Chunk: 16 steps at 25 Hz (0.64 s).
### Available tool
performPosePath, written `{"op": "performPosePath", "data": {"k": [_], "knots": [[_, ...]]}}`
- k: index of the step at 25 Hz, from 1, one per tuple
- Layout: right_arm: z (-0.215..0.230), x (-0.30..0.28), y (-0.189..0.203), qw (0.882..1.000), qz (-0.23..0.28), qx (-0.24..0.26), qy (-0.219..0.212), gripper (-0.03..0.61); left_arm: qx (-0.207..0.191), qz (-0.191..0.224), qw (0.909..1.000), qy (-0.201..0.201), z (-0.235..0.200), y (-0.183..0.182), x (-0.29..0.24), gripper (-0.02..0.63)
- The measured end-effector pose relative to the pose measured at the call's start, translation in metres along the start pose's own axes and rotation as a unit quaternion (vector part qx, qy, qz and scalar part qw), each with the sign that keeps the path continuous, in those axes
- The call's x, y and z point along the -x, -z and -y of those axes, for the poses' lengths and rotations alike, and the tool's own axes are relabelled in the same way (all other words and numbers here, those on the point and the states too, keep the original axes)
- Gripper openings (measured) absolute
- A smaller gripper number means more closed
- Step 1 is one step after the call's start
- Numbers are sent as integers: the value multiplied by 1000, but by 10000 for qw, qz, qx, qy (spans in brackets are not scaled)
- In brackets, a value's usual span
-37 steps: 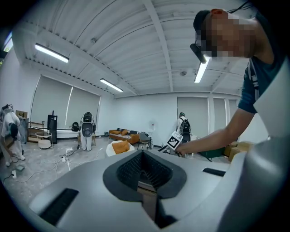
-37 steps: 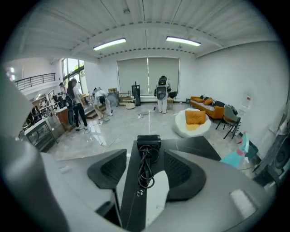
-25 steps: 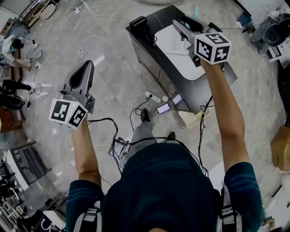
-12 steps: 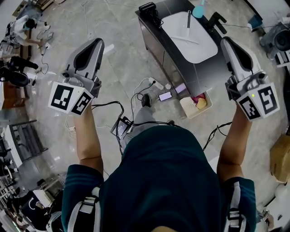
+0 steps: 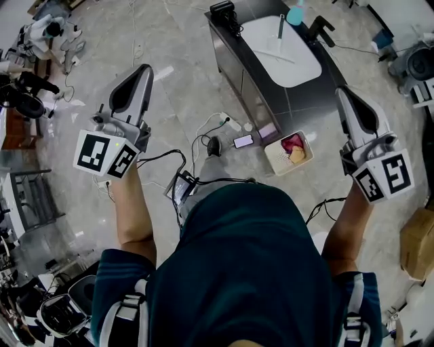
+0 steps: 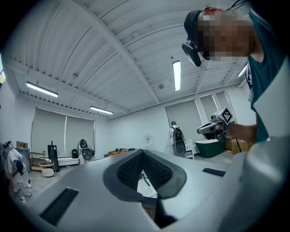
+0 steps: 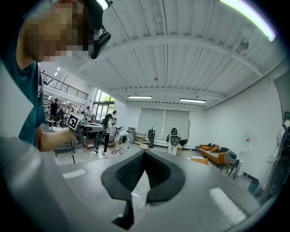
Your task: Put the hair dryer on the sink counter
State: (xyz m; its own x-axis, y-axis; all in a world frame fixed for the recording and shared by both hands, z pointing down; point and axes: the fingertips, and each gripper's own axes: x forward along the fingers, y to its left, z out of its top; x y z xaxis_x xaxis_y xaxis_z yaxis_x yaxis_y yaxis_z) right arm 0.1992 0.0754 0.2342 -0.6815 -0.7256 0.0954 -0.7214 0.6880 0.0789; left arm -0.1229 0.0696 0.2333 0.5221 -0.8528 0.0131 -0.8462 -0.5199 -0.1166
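Left tool: held out over the floor, well left of the surface; its jaws are clenched together, with nothing between them.
Hair dryer: black, lying on the far left corner of the surface, beside the basin, well apart from both tools.
Surface: dark top with a white basin set into it.
Basket: white, on the floor at the near end of the surface.
Right tool: held to the right of the surface; its jaws have just been closing and now meet, empty.
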Motion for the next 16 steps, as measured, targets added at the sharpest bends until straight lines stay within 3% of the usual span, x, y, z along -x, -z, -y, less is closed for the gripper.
{"op": "performPosePath", "data": {"k": [16], "knots": [[10, 68, 13, 9995, 60, -220, 207, 8, -22, -80, 10000, -34, 52, -8, 22, 5]]}}
